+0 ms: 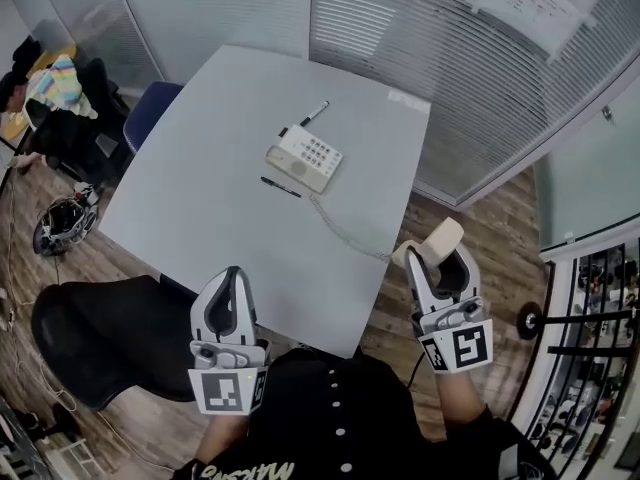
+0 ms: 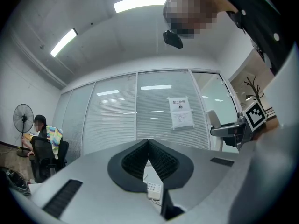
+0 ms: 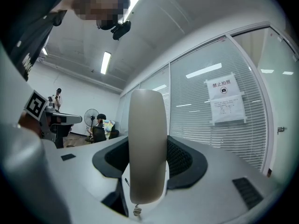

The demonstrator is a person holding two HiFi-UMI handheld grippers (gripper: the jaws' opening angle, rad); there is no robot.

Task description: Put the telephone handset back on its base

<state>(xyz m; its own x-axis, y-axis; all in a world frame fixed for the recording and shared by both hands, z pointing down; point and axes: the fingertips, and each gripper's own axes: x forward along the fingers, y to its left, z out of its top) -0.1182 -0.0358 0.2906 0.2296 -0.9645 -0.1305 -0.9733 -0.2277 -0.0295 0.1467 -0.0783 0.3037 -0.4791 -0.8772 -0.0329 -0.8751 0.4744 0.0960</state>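
Beige plastic telephone handset (image 1: 441, 239) is clamped across its width between the jaws of the right gripper (image 1: 440, 260); it hangs at lower right of the head view, past the table edge and well apart from the cream keypad base (image 1: 305, 157) at frame centre; a coiled cord (image 1: 345, 230) links the two. Left gripper (image 1: 232, 273) has its jaws pressed together on nothing. Judgement: carry the handset up-left over the grey table (image 1: 200, 188); line it up along the bare side of the base beside the keypad; lower slowly; mind cord slack and the black pen (image 1: 281, 187) just beside the base.
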